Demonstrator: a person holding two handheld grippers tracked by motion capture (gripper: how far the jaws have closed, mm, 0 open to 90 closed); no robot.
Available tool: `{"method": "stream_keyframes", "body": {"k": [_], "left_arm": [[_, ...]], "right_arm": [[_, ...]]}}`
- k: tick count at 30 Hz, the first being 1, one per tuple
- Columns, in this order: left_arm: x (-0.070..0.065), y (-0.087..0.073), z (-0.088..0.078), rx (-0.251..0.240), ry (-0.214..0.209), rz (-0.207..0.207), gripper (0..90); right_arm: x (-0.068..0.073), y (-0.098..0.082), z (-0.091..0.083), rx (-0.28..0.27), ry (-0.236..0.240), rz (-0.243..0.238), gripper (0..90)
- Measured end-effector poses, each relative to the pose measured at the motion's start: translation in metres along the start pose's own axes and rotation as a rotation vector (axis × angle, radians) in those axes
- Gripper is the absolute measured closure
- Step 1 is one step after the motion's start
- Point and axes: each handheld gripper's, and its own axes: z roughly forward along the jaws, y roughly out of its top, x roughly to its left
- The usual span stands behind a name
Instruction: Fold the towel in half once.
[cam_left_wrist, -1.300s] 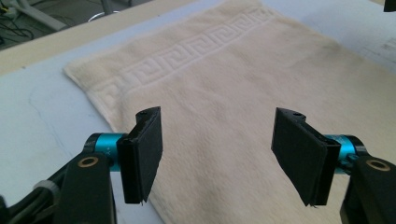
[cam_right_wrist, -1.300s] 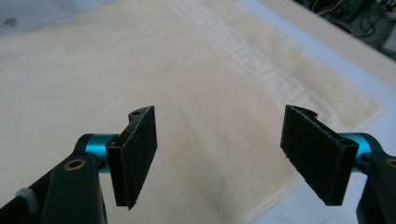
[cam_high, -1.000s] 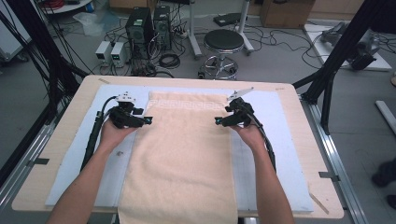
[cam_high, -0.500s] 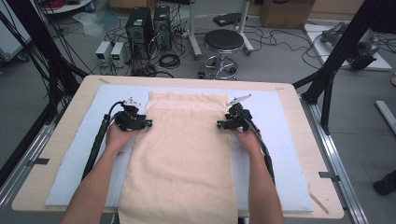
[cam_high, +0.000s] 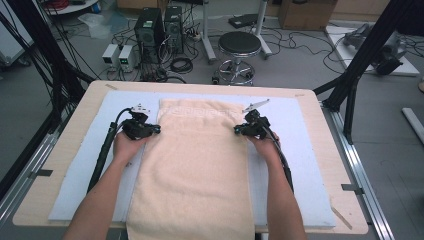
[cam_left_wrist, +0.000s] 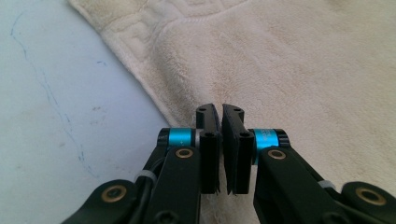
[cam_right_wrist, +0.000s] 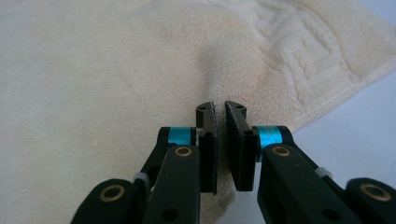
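The left gripper (cam_left_wrist: 221, 116) has its jaws pinched together on the left edge of the towel (cam_left_wrist: 289, 70), a thin fold of the cloth caught between the pads. The right gripper (cam_right_wrist: 219, 114) is clamped the same way on the towel's right edge, and the cloth puckers up into a small ridge just beyond its tips. Both pairs of jaws have just been closing, with the towel's edges between them.

From above, the left gripper (cam_high: 142, 129) and the right gripper (cam_high: 250, 127) sit level with each other, one on each long side of the towel (cam_high: 195, 170), not far below its far patterned end. The towel lies flat and lengthwise on the pale blue mat (cam_high: 300, 150), its near end hanging over the front edge of the table (cam_high: 65, 130).

As for progress, I judge this to be the very start of a fold: the grasp on both edges looks made, but the cloth is not yet lifted or turned over anywhere. Raising the far part, carrying it toward the near end, laying it down and letting go all remain to be done.
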Motion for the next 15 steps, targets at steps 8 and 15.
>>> {"method": "stream_keyframes", "body": {"k": [8,15], "left_arm": [[0.001,0.007,-0.021,-0.062,-0.027,0.026,86.4],[-0.001,0.012,-0.045,-0.143,-0.055,0.035,86.5]], "right_arm": [[0.005,0.006,-0.021,-0.059,0.014,-0.059,85.0],[0.012,0.01,-0.043,-0.138,0.046,-0.075,85.0]]}}
